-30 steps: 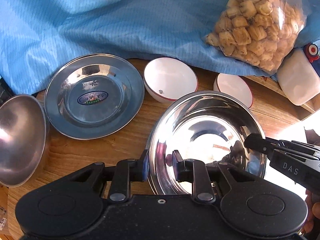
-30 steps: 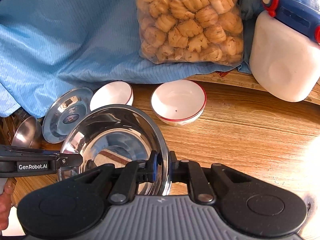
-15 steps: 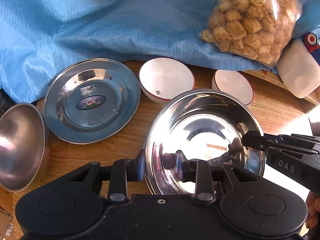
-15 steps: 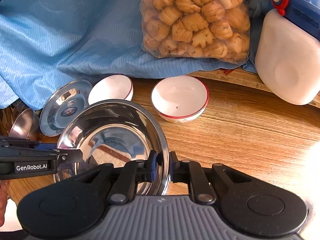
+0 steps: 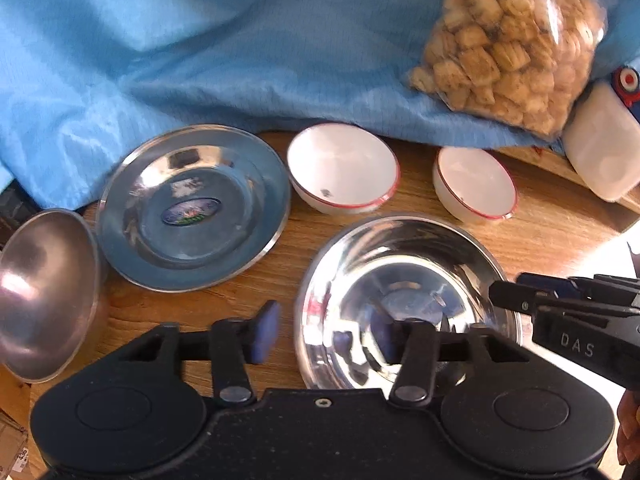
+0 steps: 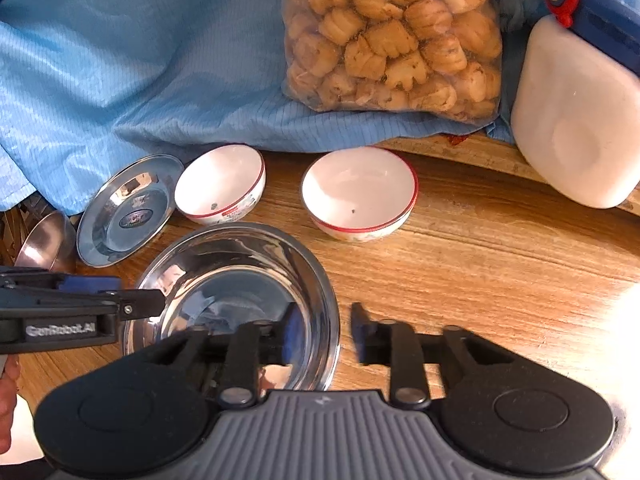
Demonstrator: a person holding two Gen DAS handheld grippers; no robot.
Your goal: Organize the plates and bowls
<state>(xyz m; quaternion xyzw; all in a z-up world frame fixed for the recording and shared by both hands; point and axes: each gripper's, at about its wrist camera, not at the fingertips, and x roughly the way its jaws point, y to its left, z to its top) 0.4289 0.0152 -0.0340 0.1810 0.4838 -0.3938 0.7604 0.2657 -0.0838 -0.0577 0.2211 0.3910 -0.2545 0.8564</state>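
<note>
Wooden tabletop [image 6: 500, 280] w/ blue cloth [image 5: 200, 48] behind; big steel bowl [image 5: 404, 280] sitting near front edge, left gripper [image 5: 324, 330] & right gripper [image 6: 322, 334] both just opened, jaws straddling opposite rims, pads off the metal. Prob. light, rigid, slick & dent-proof — best pinched at thin rolled rim, not the curved wall. Legible: "DAS" on right gripper body, "GenRobot.AI" on left; oval sticker in steel plate [image 5: 192, 208] too blurred to read.
</note>
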